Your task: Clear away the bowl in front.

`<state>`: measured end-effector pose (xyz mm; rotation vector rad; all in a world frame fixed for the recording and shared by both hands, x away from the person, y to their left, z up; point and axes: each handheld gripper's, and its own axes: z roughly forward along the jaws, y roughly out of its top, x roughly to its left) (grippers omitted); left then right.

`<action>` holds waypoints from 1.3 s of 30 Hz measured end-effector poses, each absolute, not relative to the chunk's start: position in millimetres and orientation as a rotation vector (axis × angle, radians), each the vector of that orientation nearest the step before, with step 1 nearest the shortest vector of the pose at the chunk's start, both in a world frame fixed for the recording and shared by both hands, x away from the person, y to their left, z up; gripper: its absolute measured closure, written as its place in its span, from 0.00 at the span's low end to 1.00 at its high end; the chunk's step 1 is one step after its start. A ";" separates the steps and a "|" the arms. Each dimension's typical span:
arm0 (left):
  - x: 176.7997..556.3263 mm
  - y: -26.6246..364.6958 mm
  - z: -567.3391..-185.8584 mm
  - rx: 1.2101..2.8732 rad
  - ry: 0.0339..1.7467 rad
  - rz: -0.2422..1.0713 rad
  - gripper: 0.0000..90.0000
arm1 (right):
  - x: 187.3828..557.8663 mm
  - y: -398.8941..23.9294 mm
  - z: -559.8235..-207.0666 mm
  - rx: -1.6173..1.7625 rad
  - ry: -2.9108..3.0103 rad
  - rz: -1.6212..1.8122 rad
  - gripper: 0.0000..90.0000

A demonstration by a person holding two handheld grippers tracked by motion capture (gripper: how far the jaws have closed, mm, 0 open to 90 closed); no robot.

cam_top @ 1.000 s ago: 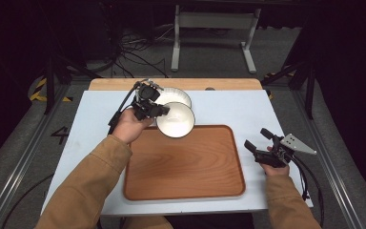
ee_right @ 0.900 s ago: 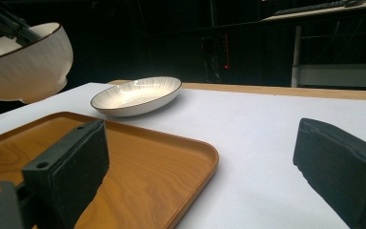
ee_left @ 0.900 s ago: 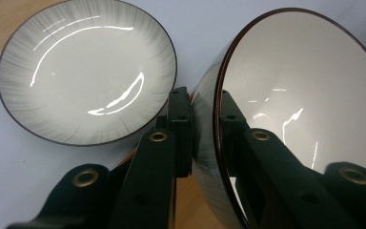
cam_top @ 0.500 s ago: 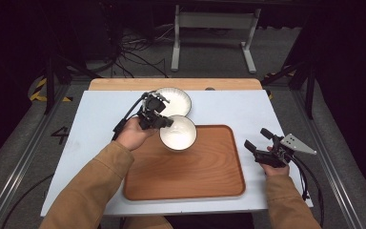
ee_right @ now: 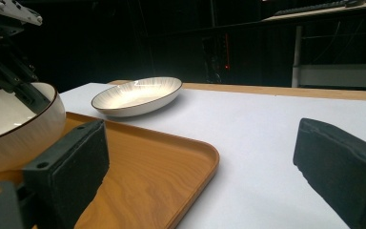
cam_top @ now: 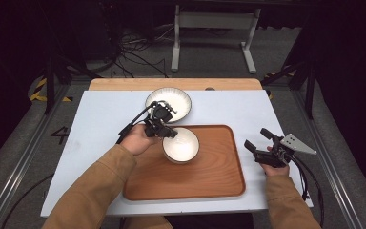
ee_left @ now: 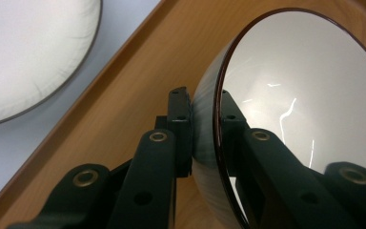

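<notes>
One white bowl (cam_top: 181, 144) with a dark rim is sitting in the grip of the left gripper (cam_top: 164, 130), over the upper left part of the wooden tray (cam_top: 209, 176); from the tray's middle it is lying at about eleven o'clock. Whether its base is resting on the wood or hovering just above it is not clear. In the left gripper view the bowl (ee_left: 305, 105) is tilting on edge, with the two black jaws pinching its wall, one pad pressing on the outside and the other on the inside, so the tool is clamping down on the rim. At about eleven o'clock from the bowl, a shallow white dish (cam_top: 168, 102) with a ribbed look is lying on the pale table (cam_top: 95, 119), just beyond the tray's far edge and apart from the bowl. At about three o'clock from the bowl, past the tray's right edge, the right gripper (cam_top: 259, 141) is hovering over the table with its jaws standing wide apart and nothing between them. The right gripper view is showing those foam-faced jaws flanking the tray's corner (ee_right: 190, 152), with the dish (ee_right: 138, 95) farther off.
</notes>
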<state>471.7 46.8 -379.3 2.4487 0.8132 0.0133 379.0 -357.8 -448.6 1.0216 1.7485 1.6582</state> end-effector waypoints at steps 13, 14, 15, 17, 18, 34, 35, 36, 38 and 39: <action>467.2 41.1 -390.8 2.482 0.782 -0.062 0.90 | 379.1 -357.7 -448.7 1.022 1.749 1.656 0.06; 467.0 40.3 -392.3 2.486 0.784 -0.066 0.90 | 379.1 -357.7 -448.7 1.023 1.748 1.656 0.06; 466.6 39.5 -393.0 2.485 0.790 -0.067 0.90 | 379.1 -357.8 -448.7 1.023 1.748 1.655 0.06; 466.9 39.1 -393.8 2.490 0.779 -0.065 0.90 | 379.2 -357.8 -448.7 1.023 1.748 1.656 0.06; 467.5 38.6 -394.5 2.496 0.768 -0.065 0.90 | 379.3 -357.8 -448.7 1.022 1.748 1.656 0.06; 470.9 39.7 -398.0 2.508 0.746 -0.059 0.86 | 379.4 -358.1 -448.9 1.023 1.750 1.658 0.06; 470.6 39.5 -398.2 2.512 0.753 -0.051 0.85 | 379.4 -358.1 -448.9 1.023 1.751 1.658 0.06; 470.6 39.5 -398.2 2.512 0.753 -0.051 0.84 | 379.4 -358.1 -448.9 1.023 1.751 1.658 0.06; 470.9 39.1 -399.1 2.518 0.748 -0.044 0.83 | 379.5 -358.1 -448.9 1.023 1.750 1.657 0.06; 470.7 39.3 -398.5 2.515 0.748 -0.040 0.82 | 379.5 -358.1 -448.9 1.024 1.751 1.658 0.06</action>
